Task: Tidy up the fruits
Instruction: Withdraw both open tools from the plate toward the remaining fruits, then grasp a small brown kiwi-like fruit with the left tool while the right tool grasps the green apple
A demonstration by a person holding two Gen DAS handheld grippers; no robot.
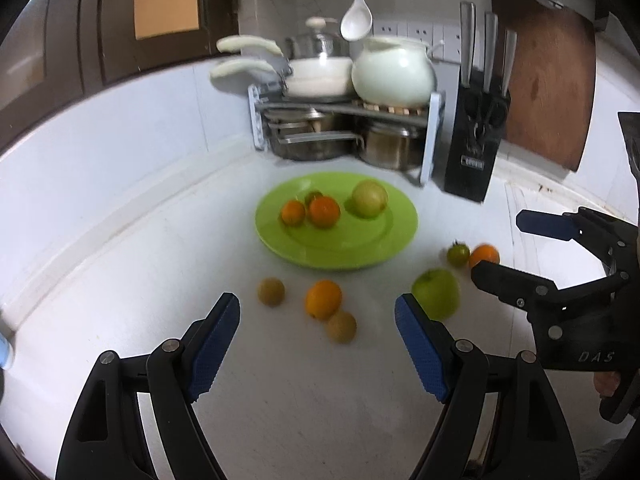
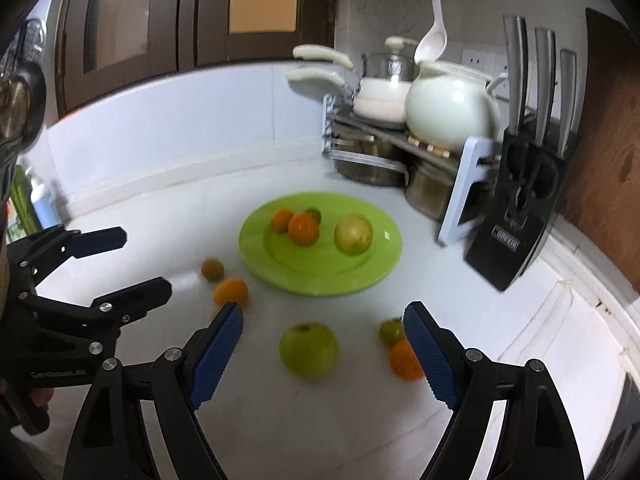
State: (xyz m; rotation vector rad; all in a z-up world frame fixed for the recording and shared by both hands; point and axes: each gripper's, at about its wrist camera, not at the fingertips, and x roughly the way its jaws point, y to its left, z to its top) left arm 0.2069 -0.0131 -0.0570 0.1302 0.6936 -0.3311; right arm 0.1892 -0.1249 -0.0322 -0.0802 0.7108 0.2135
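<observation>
Four fruits already sit on the green plate (image 1: 360, 256) near the desk's back corner; six wait on the desk (image 1: 120, 280) before it. Left tongs (image 1: 318, 344) and right tongs (image 2: 323, 354) hover spread, empty.

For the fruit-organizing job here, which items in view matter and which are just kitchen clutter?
Part of the job:
- green plate with oranges and a pale fruit on it
- green apple on the counter
- loose orange
- two brown fruits
- small green fruit

Just lying about:
- knife block
- pot rack
- cutting board
</observation>
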